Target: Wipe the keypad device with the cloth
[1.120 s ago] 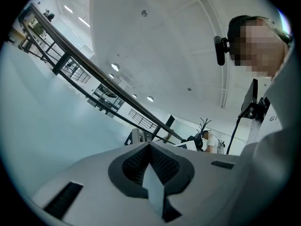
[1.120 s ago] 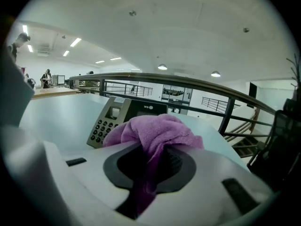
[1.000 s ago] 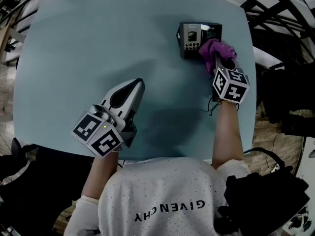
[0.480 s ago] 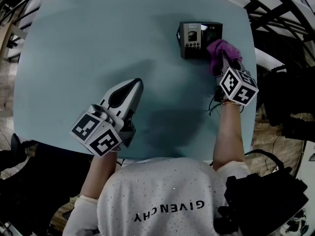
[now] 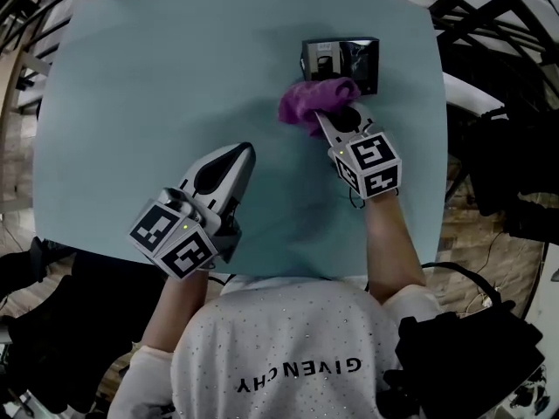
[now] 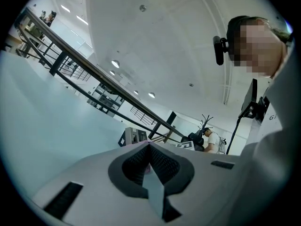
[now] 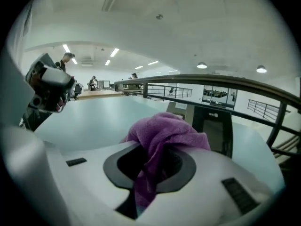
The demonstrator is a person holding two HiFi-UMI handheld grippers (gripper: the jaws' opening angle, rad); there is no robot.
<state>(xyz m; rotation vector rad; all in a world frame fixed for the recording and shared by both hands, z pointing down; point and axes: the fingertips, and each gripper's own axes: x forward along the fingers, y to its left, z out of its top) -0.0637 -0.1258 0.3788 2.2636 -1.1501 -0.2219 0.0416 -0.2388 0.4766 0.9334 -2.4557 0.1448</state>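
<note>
The keypad device (image 5: 340,61), a small black box with a grey keypad face, stands at the far right of the pale blue table (image 5: 157,77). A purple cloth (image 5: 313,100) lies bunched just in front of its left half, apparently touching it. My right gripper (image 5: 320,117) is shut on the cloth. In the right gripper view the cloth (image 7: 162,134) spills out of my right gripper (image 7: 157,150) and hides the tips, with the device (image 7: 212,126) right behind it. My left gripper (image 5: 244,149) rests shut and empty at the table's near middle, and in its own view the left gripper (image 6: 148,144) points toward the device (image 6: 133,136).
The table's right edge runs close beside the device. Dark railings (image 5: 476,7) and black bags (image 5: 507,173) stand off the table to the right. The person's white shirt (image 5: 288,356) is at the near edge.
My right gripper has swung left with the cloth, from the device's right side to in front of its left half. The left gripper has stayed put.
</note>
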